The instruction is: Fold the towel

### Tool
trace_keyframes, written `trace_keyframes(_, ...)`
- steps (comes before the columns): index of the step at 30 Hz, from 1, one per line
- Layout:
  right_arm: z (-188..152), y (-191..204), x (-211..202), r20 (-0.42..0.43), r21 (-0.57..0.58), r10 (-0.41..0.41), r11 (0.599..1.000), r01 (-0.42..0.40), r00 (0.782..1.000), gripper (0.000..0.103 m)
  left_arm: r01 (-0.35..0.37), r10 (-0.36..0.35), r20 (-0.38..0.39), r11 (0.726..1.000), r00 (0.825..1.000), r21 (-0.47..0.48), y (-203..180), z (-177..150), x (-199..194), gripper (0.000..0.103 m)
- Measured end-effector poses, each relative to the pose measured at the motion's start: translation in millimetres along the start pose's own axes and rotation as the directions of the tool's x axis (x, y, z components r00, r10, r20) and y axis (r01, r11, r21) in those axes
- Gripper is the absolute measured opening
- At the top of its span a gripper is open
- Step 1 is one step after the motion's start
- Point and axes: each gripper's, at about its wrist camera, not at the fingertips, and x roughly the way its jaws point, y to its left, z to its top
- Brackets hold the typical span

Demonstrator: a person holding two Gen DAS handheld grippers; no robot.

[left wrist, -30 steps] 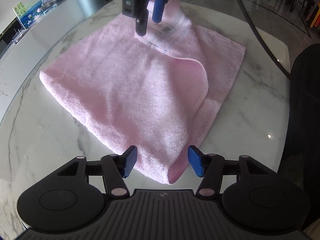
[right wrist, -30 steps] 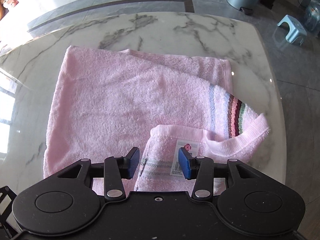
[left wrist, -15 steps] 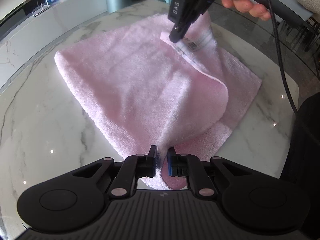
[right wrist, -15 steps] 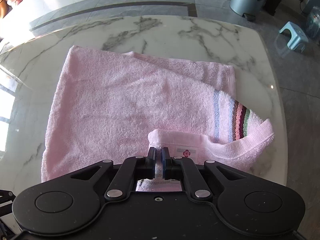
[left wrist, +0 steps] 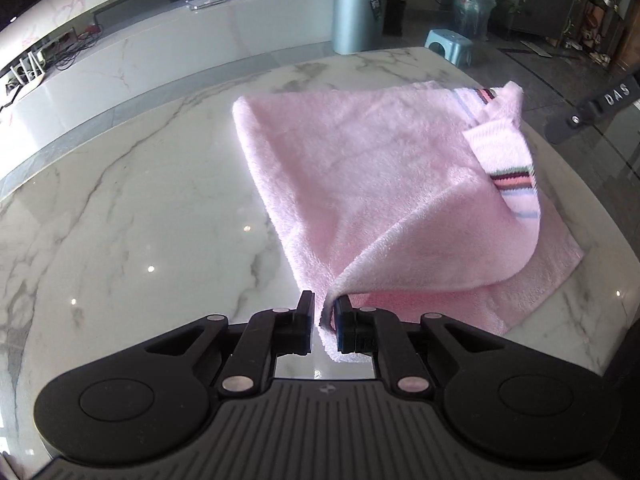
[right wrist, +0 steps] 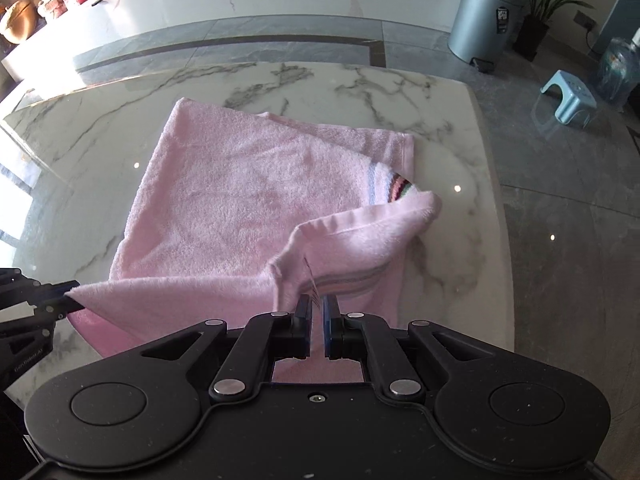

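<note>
A pink towel point(left wrist: 360, 168) with a striped band lies on the marble table point(left wrist: 140, 220). It also shows in the right wrist view point(right wrist: 240, 200). My left gripper point(left wrist: 323, 320) is shut on the towel's near corner and holds it lifted above the table. My right gripper point(right wrist: 318, 322) is shut on the striped corner by its white label and holds it raised. The edge between the two corners hangs off the table in a loose fold. The right gripper's body shows at the right edge of the left wrist view point(left wrist: 600, 108). The left gripper shows at the left edge of the right wrist view point(right wrist: 36, 300).
The table's edge point(right wrist: 492, 200) runs close to the towel's right side in the right wrist view. Beyond it are a grey bin point(right wrist: 484, 16), a small blue stool point(right wrist: 568, 100), a water jug point(left wrist: 474, 4) and a long white counter point(left wrist: 160, 52).
Both grippers, shut on their towel corners half a second ago, have lifted and drawn the corners up and back. A second ago both were open around the corners.
</note>
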Motion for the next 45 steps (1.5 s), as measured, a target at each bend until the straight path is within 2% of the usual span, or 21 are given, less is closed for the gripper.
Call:
trace_keyframes(5,-33,-18,7,-0.053,0.049,0.03,0.998,-0.028,0.998,0.006,-0.034,0.034,-0.026,0.999,0.999,-0.004,-5,-13,3,0.009)
trace_keyframes(7,-38,-18,8,-0.058,0.062,0.052,0.997,-0.048,0.997,0.012,-0.039,0.039,-0.044,0.999,0.998,-0.001,-8,-18,5,0.009)
trace_keyframes(9,-37,-8,10,-0.056,0.036,0.054,0.998,-0.052,0.997,0.026,-0.044,0.044,-0.059,0.999,0.997,0.001,-9,-23,8,0.01)
trace_keyframes(12,-29,11,12,-0.045,0.002,0.072,0.997,-0.072,0.996,0.031,-0.044,0.044,-0.067,0.999,0.997,0.001,-9,-28,12,0.01)
trace_keyframes(13,-26,16,13,-0.044,-0.007,0.078,0.997,-0.078,0.996,0.031,-0.036,0.036,-0.063,0.999,0.997,0.005,-9,-29,11,0.013)
trace_keyframes(15,-16,29,18,-0.046,-0.028,0.084,0.996,-0.085,0.995,0.033,-0.034,0.036,-0.054,0.999,0.998,0.029,-10,-30,7,0.027)
trace_keyframes(16,-12,34,20,-0.045,-0.035,0.084,0.996,-0.085,0.995,0.034,-0.033,0.036,-0.049,0.997,0.998,0.064,-12,-30,4,0.046)
trace_keyframes(17,-7,39,22,-0.045,-0.043,0.083,0.995,-0.085,0.996,0.035,-0.035,0.039,-0.048,0.995,0.998,0.09,-15,-30,4,0.055)
trace_keyframes(18,-3,43,24,-0.045,-0.047,0.083,0.995,-0.085,0.996,0.037,-0.042,0.047,-0.039,0.991,0.998,0.13,-18,-30,2,0.056)
trace_keyframes(20,6,51,29,-0.043,-0.057,0.078,0.995,-0.081,0.996,0.037,-0.053,0.058,-0.018,0.977,0.998,0.205,-25,-31,-1,0.056)
trace_keyframes(23,17,61,38,-0.049,-0.064,0.077,0.995,-0.08,0.996,0.037,-0.057,0.058,0.003,0.969,0.998,0.242,-31,-27,2,0.055)
trace_keyframes(28,34,75,57,-0.067,-0.09,0.046,0.995,-0.052,0.997,0.038,-0.047,0.05,-0.004,0.958,0.999,0.284,-40,-19,18,0.053)
trace_keyframes(30,40,81,71,-0.092,-0.092,0.042,0.994,-0.051,0.995,0.038,-0.031,0.036,-0.012,0.959,0.999,0.281,-41,-17,24,0.046)
trace_keyframes(32,44,85,82,-0.104,-0.093,0.032,0.995,-0.042,0.994,0.038,-0.018,0.025,-0.021,0.963,0.999,0.27,-40,-15,30,0.029)
trace_keyframes(34,46,87,92,-0.119,-0.094,0.023,0.995,-0.034,0.993,0.038,-0.005,0.013,-0.029,0.967,0.999,0.255,-38,-15,33,0.021)
trace_keyframes(36,47,89,99,-0.128,-0.097,0.015,0.995,-0.027,0.992,0.038,0.008,0.0,-0.036,0.971,0.999,0.238,-36,-14,36,0.018)
trace_keyframes(37,48,89,102,-0.131,-0.099,0.011,0.995,-0.024,0.991,0.036,0.013,-0.005,-0.038,0.973,0.999,0.232,-35,-14,36,0.017)
trace_keyframes(38,48,90,104,-0.131,-0.103,0.007,0.995,-0.02,0.991,0.023,0.019,-0.01,-0.04,0.974,0.999,0.225,-33,-14,37,0.017)
trace_keyframes(39,49,89,105,-0.13,-0.107,0.002,0.994,-0.017,0.991,0.015,0.021,-0.012,-0.039,0.975,0.999,0.222,-33,-14,37,0.017)
trace_keyframes(42,49,87,101,-0.111,-0.106,0.0,0.994,-0.012,0.994,0.008,0.022,-0.015,-0.036,0.979,0.999,0.205,-30,-14,36,0.017)
trace_keyframes(45,47,82,87,-0.081,-0.113,-0.005,0.994,-0.004,0.997,0.007,0.024,-0.018,-0.032,0.985,0.999,0.17,-27,-13,34,0.013)
